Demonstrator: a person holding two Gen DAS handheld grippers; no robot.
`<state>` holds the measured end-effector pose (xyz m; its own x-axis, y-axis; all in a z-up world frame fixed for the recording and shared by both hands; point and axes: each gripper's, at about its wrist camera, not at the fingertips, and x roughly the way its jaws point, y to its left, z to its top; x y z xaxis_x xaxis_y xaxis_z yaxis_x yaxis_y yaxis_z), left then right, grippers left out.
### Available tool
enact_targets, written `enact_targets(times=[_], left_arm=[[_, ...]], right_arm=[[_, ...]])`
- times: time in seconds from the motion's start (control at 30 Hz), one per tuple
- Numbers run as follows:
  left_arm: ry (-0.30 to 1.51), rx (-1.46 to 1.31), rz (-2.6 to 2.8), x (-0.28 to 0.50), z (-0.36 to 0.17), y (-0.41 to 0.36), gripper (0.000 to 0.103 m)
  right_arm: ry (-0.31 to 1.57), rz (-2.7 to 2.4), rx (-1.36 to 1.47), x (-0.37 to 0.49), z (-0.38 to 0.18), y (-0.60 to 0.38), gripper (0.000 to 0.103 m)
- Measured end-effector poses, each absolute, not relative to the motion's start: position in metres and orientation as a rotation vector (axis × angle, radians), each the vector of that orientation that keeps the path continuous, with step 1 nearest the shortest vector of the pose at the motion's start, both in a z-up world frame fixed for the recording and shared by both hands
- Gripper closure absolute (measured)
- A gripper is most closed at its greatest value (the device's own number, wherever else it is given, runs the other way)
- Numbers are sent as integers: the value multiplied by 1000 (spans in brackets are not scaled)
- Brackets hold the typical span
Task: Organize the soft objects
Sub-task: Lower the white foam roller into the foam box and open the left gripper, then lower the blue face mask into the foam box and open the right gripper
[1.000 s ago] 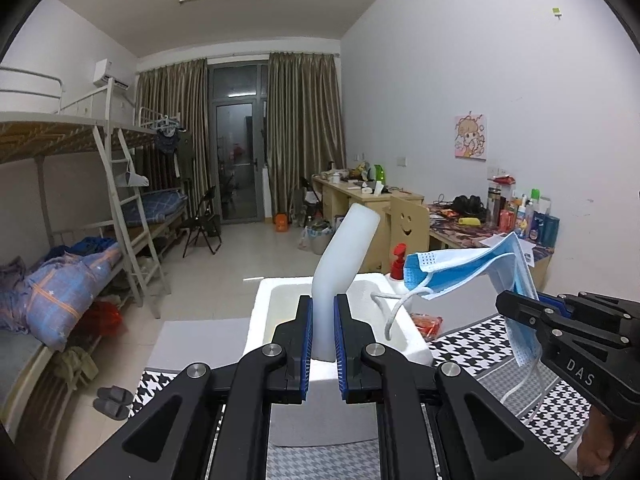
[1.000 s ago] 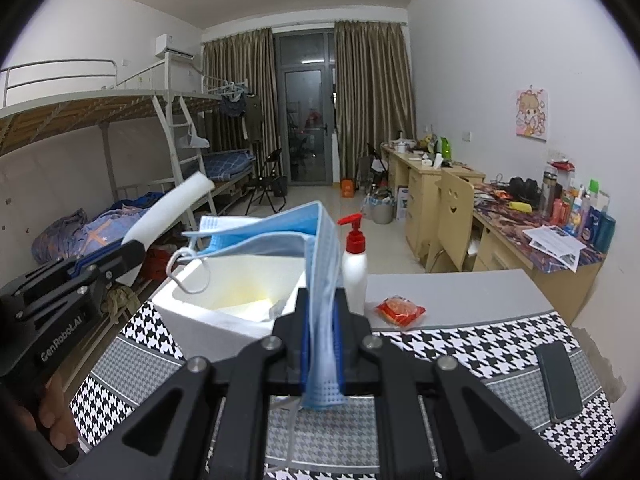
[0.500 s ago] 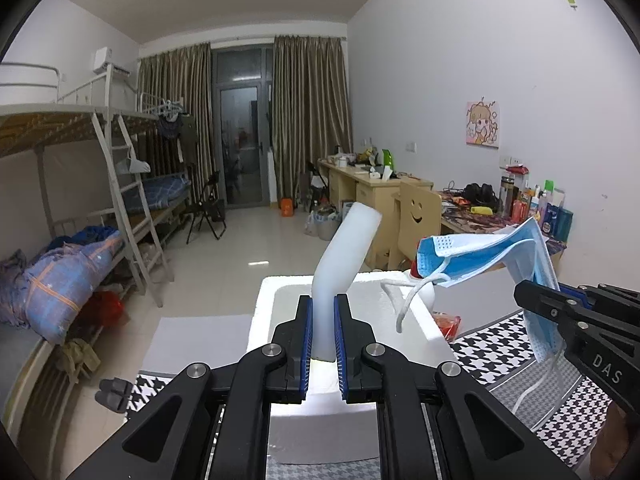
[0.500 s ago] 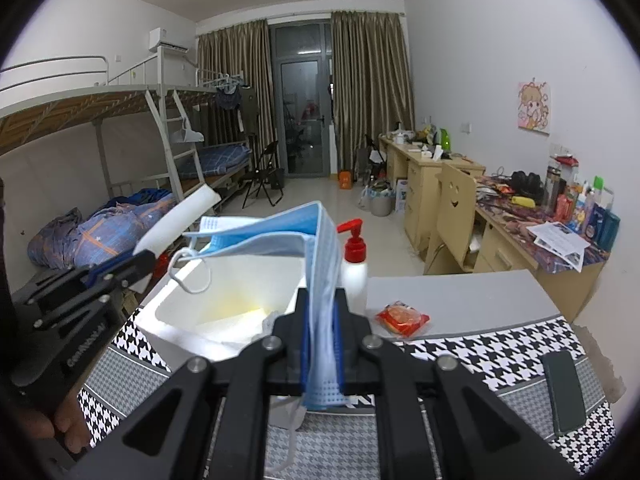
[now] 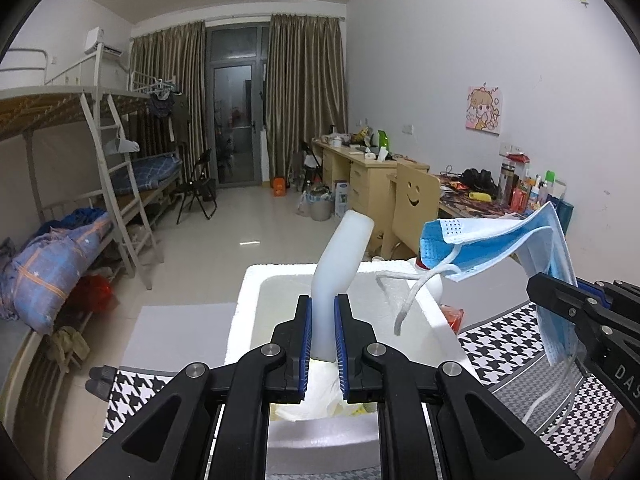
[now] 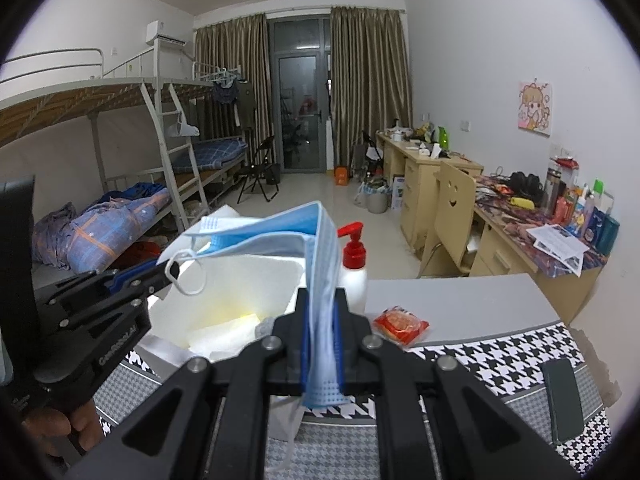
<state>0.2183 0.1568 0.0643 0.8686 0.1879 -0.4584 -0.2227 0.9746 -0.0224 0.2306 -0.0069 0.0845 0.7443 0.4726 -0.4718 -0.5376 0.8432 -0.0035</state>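
My left gripper (image 5: 323, 312) is shut on a white foam tube (image 5: 340, 264) that sticks up and leans right, held over the open white foam box (image 5: 248, 320). My right gripper (image 6: 321, 308) is shut on a folded blue face mask (image 6: 280, 236), whose ear loop (image 6: 188, 276) dangles over the same box (image 6: 280, 264). The mask also shows in the left wrist view (image 5: 500, 240), at the right, with the right gripper (image 5: 536, 284) beside the box. White soft material (image 6: 228, 332) lies inside the box.
A white pump bottle with a red top (image 6: 354, 264) stands behind the box. A red snack packet (image 6: 400, 324) and a dark phone (image 6: 564, 396) lie on the houndstooth table cover (image 6: 500, 356). Desks, a chair and bunk beds stand beyond.
Both grippers have moved forward and closer to the foam box, so the tube and the mask now hang over its opening. Grips are unchanged.
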Motion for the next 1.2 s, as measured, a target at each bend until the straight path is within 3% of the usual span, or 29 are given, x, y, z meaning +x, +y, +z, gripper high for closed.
enact_targets(times=[0.17, 0.37, 0.4, 0.47, 0.5, 0.53, 0.63, 1.2], left_arm=[[498, -83, 218, 227, 58, 165, 91], [553, -79, 197, 237, 48, 169, 76], [562, -82, 198, 238, 47, 170, 72], [561, -82, 218, 236, 46, 173, 48], [554, -82, 231, 235, 47, 175, 28], [541, -83, 244, 232, 49, 178, 17], [497, -93, 287, 221, 56, 186, 4], [431, -87, 370, 173, 67, 207, 1]], right_arm=[[484, 550, -139, 236, 84, -7, 90], [492, 543, -142, 240, 83, -2, 90], [493, 543, -141, 242, 83, -2, 90], [498, 541, -141, 244, 82, -1, 90], [500, 541, -141, 245, 82, -1, 90], [502, 540, -140, 246, 82, -1, 90], [505, 547, -139, 248, 83, 2, 90], [538, 615, -164, 254, 83, 34, 90]])
